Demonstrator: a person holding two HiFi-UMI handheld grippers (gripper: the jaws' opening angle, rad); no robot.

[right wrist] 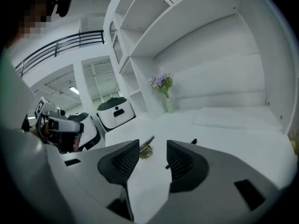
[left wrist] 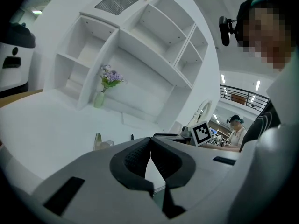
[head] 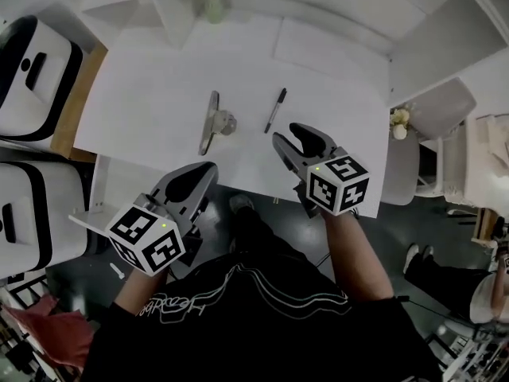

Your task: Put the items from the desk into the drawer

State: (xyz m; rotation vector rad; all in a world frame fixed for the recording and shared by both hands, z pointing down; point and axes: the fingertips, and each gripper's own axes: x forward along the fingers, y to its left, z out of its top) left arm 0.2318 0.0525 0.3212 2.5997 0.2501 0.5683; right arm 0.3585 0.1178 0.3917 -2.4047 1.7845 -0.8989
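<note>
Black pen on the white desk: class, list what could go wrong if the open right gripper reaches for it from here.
1. The slim black pen lies flat on the smooth white desk. The right gripper, jaws apart and empty, might nudge it so that it rolls away instead of being gripped.
2. The long silvery metal tool lies beside the pen, apart from it. A wide sweep could knock it.

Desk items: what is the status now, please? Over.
Left tongs shut, empty. Right tongs open, empty. Pen and metal tool lie on desk, untouched. Nothing blocks them.
</note>
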